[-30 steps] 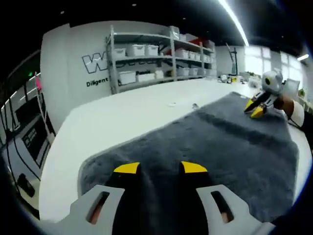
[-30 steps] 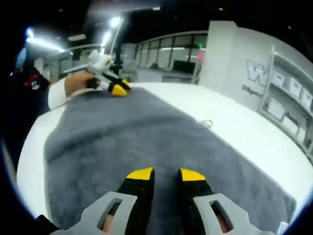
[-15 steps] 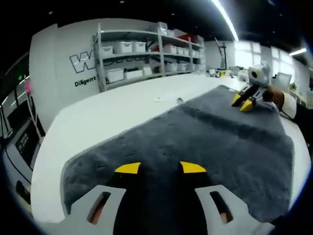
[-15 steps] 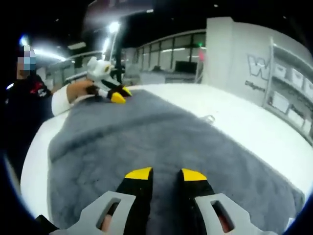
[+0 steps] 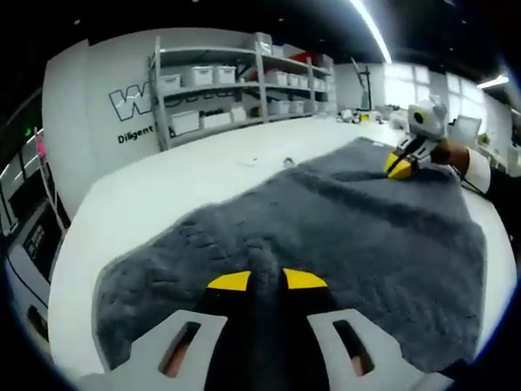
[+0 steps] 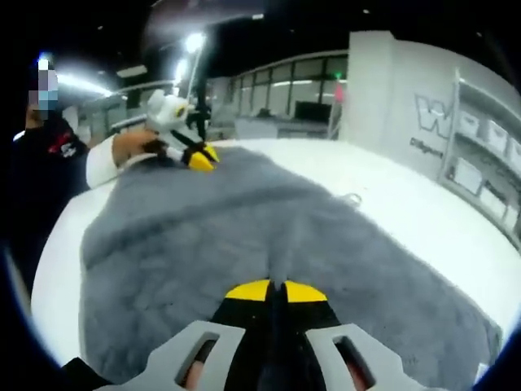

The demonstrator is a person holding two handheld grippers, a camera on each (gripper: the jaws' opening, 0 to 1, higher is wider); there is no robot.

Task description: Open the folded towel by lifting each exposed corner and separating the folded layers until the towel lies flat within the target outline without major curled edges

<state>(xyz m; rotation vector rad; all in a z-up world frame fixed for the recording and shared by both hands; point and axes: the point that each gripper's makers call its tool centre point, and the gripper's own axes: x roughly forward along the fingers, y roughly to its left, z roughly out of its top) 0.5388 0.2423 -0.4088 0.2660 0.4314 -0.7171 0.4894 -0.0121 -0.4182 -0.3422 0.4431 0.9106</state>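
Grey towel (image 5: pixel 326 220) lies spread over the white tabletop (image 5: pixel 155 195), mostly opened but with ripples running along its length and a raised ridge of cloth at each end.

Left gripper (image 5: pixel 266 281): jaws drawn nearly together with a fold of towel standing up between the yellow tips, so it looks clenched on the towel at the near edge. In the right gripper view this same gripper (image 6: pixel 198 158) sits at the far end of the towel, held by a hand (image 6: pixel 134 145).

Right gripper (image 6: pixel 275 291): jaws likewise pinched on a thin ridge of towel at the opposite end; in the left gripper view it shows far off (image 5: pixel 399 167) on the cloth.

Step in hand, by judgement: both ends gripped, ready to lift and stretch. No target outline can be made out. Next move likely calls for raising both ends together and pulling them apart evenly to draw out the ripples, then laying the towel down flat.

Shelves (image 5: pixel 236 90) with bins stand behind.
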